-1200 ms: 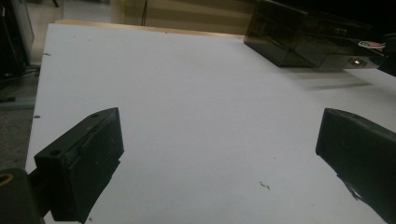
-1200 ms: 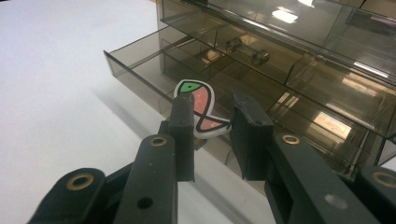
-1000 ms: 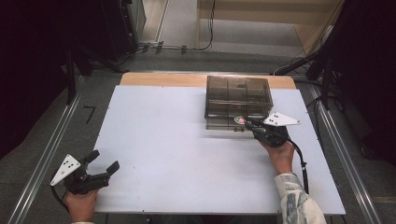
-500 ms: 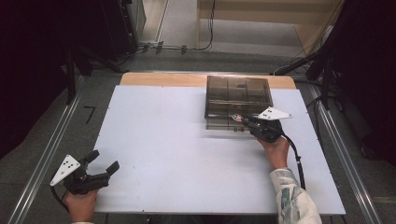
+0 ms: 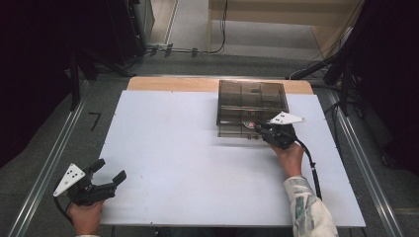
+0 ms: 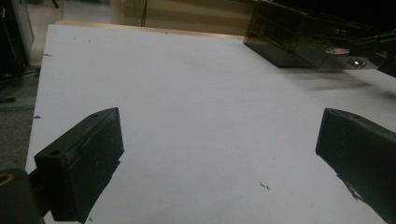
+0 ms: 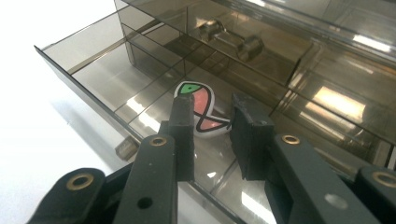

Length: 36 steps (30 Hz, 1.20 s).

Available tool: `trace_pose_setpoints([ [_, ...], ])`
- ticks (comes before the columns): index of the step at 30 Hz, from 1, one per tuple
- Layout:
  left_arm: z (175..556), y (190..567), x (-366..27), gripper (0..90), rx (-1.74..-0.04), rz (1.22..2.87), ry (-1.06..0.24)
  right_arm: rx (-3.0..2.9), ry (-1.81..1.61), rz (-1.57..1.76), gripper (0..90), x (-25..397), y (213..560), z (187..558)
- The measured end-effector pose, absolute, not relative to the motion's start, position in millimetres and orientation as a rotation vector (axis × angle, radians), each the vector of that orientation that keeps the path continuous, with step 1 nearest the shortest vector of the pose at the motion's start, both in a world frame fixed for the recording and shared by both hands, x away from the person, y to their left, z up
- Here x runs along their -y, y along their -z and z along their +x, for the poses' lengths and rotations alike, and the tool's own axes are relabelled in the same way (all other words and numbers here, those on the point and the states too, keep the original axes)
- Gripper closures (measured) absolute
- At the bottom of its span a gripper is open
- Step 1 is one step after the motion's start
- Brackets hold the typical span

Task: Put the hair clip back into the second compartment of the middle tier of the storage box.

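A smoky transparent drawer box (image 5: pixel 252 94) stands at the table's back right, with its lower drawer (image 5: pixel 232 131) pulled out. On the floor of the drawer (image 7: pixel 93 60) lies a small white piece (image 7: pixel 205 105) with a red and green drawing. My right gripper (image 7: pixel 212 112) reaches over the drawer's front edge. Its jaws stand a narrow gap apart, just above the piece, and the left finger covers part of it. In the high view the right gripper (image 5: pixel 258 127) is at the drawer's right front. My left gripper (image 5: pixel 109 172) rests wide open at the table's near left corner, holding nothing.
A small metal part (image 7: pixel 229 37) lies in an upper compartment of the box. The white table (image 5: pixel 188 158) stretches between the two grippers. From the left gripper (image 6: pixel 219 140) the box (image 6: pixel 289 32) stands far off at the upper right. Floor rails run along both table sides.
My right gripper has moved slightly forward and left, farther over the open drawer. The left gripper has stayed where it was.
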<state>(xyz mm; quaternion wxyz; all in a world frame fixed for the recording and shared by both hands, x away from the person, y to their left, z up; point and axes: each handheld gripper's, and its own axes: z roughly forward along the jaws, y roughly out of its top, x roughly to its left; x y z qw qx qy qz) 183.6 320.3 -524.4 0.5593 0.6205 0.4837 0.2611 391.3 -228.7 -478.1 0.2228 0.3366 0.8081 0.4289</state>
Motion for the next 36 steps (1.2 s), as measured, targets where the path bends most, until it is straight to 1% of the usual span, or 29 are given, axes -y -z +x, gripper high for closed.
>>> trace_pose_setpoints([
  [20, 183.3, 524.3, -320.3, 1.3, -1.140, 1.462, -0.617, -2.258, -1.142, 0.940, 67.7, 221.3, 476.1, 397.6],
  [24, 183.3, 524.3, -320.2, 1.3, -1.141, 1.462, -0.617, -2.257, -1.140, 0.946, 64.9, 220.2, 475.7, 397.5],
  [36, 183.1, 524.3, -320.1, 1.3, -1.141, 1.460, -0.617, -2.248, -1.165, 0.939, 64.9, 221.9, 472.6, 395.1],
])
